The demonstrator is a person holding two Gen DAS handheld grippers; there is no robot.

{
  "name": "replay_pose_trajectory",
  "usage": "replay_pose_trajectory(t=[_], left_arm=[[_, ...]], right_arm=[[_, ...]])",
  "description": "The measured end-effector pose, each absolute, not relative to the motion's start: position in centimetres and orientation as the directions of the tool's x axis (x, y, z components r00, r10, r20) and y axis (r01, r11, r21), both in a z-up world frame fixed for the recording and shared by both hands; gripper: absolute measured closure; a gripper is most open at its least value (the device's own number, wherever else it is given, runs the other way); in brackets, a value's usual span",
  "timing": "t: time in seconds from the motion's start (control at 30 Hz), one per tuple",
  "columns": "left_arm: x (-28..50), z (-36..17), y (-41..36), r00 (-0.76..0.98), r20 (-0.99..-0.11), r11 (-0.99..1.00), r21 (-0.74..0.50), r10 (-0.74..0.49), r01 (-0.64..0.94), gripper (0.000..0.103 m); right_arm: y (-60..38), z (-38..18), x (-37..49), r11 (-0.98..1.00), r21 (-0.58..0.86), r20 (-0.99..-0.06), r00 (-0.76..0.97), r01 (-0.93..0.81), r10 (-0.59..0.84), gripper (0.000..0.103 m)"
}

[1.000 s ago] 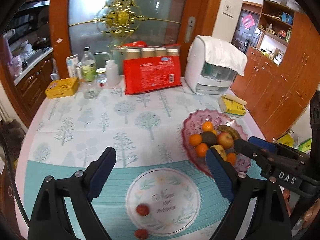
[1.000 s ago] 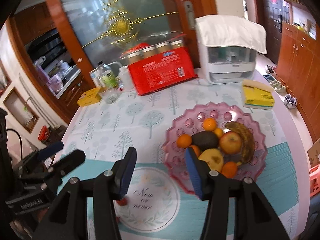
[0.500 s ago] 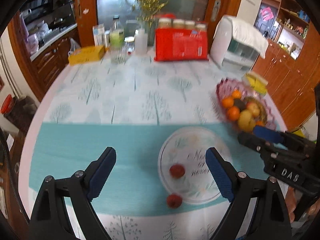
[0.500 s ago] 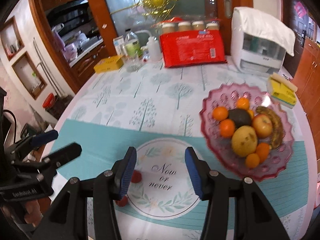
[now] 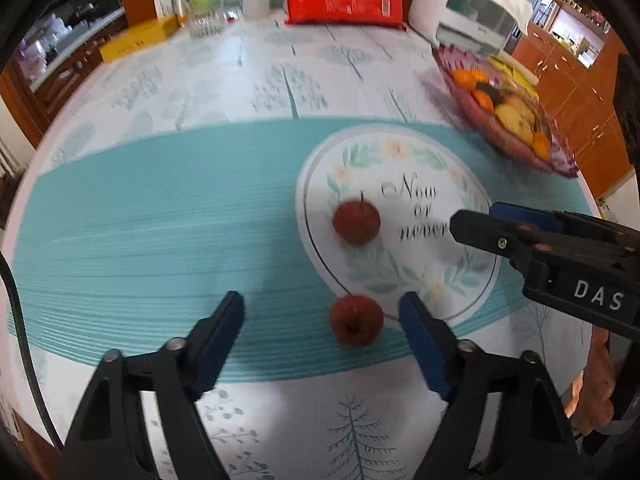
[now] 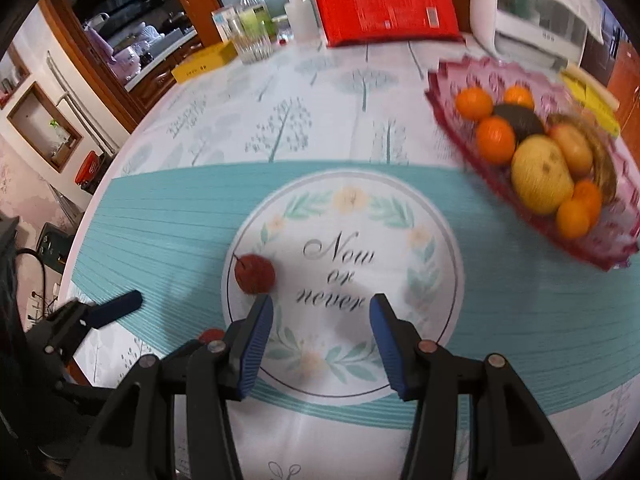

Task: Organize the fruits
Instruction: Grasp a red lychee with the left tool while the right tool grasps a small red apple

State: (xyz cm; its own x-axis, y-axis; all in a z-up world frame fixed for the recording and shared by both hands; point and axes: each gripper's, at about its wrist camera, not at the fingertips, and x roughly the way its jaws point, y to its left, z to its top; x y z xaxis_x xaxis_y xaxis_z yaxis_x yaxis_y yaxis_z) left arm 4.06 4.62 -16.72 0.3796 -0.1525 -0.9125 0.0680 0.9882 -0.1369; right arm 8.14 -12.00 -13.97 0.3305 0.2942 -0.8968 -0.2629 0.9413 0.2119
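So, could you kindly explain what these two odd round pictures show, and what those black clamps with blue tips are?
There is no robot here: a person holds a hand-held clamp in each hand, each with a wide-angle camera looking along its two jaws. One picture comes from the left gripper, the other from the right gripper. Below lies a table with a printed cloth. Two small red fruits are loose on it: one on the white printed circle, one between the left jaws, which are closing but not yet touching it. The right jaws are open and hold nothing. A pink fruit dish holds oranges and other fruit.
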Motion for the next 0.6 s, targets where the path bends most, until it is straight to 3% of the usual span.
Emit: replay_pose_trajectory(t=[0.1, 0.23, 0.4, 0.6], left_arm=[[4.2, -18.1, 4.5, 0.335, -0.922, 0.981, -0.181, -0.193, 0.066, 0.046], [4.3, -19.0, 4.2, 0.322, -0.922, 0.977, -0.205, -0.215, 0.065, 0.05], [4.4, -19.4, 3.9, 0.304, -0.908, 0.958, -0.277, -0.287, 0.078, 0.073], [4.1, -19.2, 4.2, 0.32, -0.908, 0.962, -0.266, -0.272, 0.064, 0.074]], right_arm=[[-11.8, -14.7, 8.1, 0.94, 0.218, -0.901, 0.315, -0.261, 0.297, 0.052], [-11.5, -15.2, 8.2, 0.936, 0.232, -0.901, 0.306, -0.263, 0.309, 0.052], [-10.6, -15.7, 8.6, 0.928, 0.245, -0.9, 0.29, -0.279, 0.325, 0.052], [-9.2, -16.1, 9.1, 0.916, 0.256, -0.898, 0.274, -0.309, 0.343, 0.052]])
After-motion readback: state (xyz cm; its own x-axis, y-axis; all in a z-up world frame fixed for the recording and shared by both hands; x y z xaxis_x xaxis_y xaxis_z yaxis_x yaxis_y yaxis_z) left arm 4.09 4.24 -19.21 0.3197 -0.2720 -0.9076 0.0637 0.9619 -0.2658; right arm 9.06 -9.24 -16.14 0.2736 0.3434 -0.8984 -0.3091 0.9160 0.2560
